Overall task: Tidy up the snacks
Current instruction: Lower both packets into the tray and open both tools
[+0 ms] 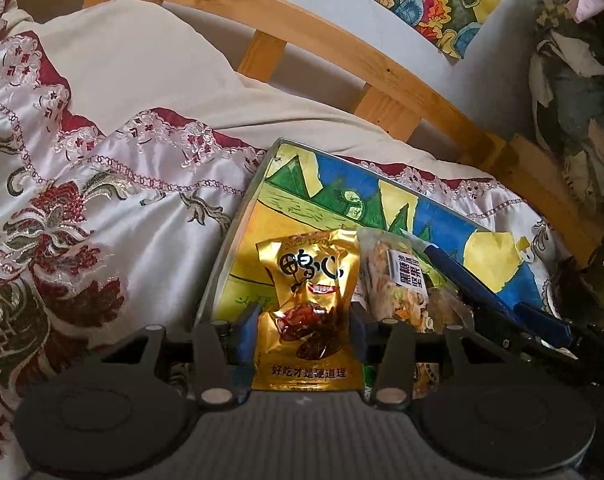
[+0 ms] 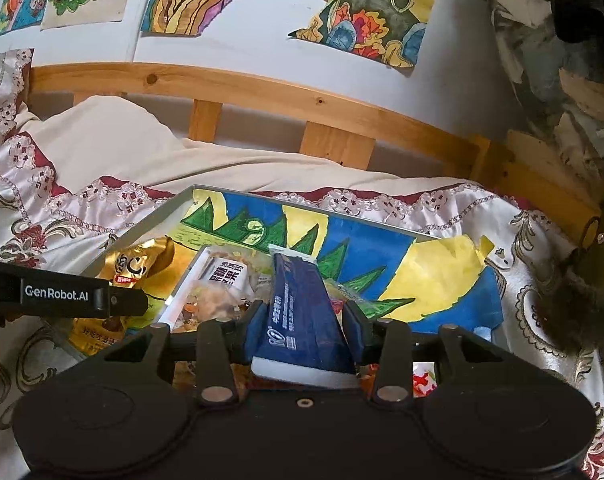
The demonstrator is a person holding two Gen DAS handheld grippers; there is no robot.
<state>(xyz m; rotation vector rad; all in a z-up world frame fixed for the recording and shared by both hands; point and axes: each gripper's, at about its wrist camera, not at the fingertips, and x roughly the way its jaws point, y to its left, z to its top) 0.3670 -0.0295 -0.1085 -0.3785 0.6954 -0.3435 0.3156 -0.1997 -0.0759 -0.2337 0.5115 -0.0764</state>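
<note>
Gold foil is the slippery part here: the gold snack packet (image 1: 308,304) sits between the blue pads of the left claw (image 1: 304,334), low over the near-left corner of the painted tray (image 1: 237,236), and the pads look closed on its sides. Whether they truly bite I cannot say for sure; a puffy pouch like that could squirt out and land on the bedspread (image 1: 101,208) left of the tray. Just right of it in the tray lies a clear nut-bar packet (image 1: 398,280). The right claw (image 2: 302,330) is clamped on a dark blue packet (image 2: 302,304) above the tray's near middle. The two claws work close together, so they might knock, and the tray rests on soft bedding and could tip.
</note>
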